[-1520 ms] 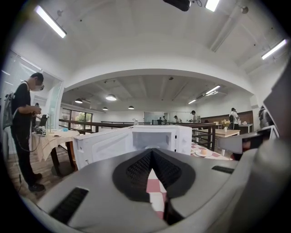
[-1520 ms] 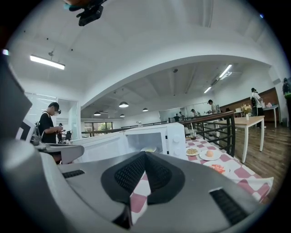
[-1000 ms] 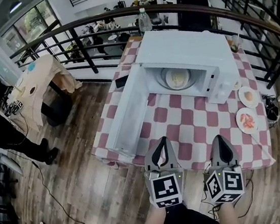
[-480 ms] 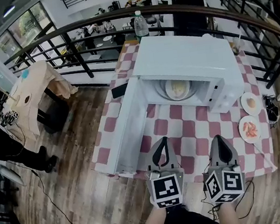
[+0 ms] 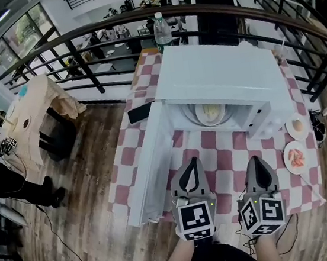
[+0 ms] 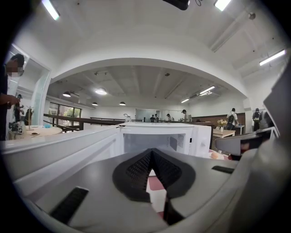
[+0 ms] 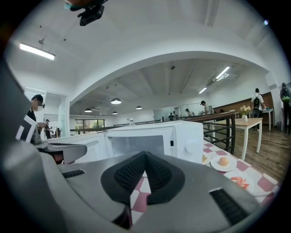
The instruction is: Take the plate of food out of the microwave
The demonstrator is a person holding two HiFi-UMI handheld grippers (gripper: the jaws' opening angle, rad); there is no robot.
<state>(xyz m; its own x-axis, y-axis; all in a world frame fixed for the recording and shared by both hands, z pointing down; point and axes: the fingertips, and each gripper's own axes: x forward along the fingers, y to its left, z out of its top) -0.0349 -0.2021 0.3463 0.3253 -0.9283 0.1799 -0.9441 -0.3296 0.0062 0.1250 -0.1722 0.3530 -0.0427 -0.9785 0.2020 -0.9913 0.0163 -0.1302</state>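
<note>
A white microwave (image 5: 215, 72) stands on the checked table (image 5: 226, 155), its door (image 5: 150, 164) swung wide open to the left. Inside it lies the plate of food (image 5: 211, 113), pale and round, partly hidden by the cavity's top edge. My left gripper (image 5: 190, 174) and right gripper (image 5: 258, 171) hover side by side above the table's front edge, well short of the opening. Both are shut with nothing between their pads. The left gripper view shows the open microwave (image 6: 157, 136) straight ahead, as does the right gripper view, which also shows the microwave (image 7: 150, 139) ahead.
Two small plates lie on the table right of the microwave: one with a round bun (image 5: 297, 126), one with red food (image 5: 297, 157). A water bottle (image 5: 163, 30) stands behind the microwave, and a dark flat object (image 5: 140, 112) lies by the door hinge. A black railing (image 5: 79, 36) curves behind.
The view has crept toward the table, so the microwave looks larger and nearer. Both grippers have edged forward over the table's front edge and stay shut.
</note>
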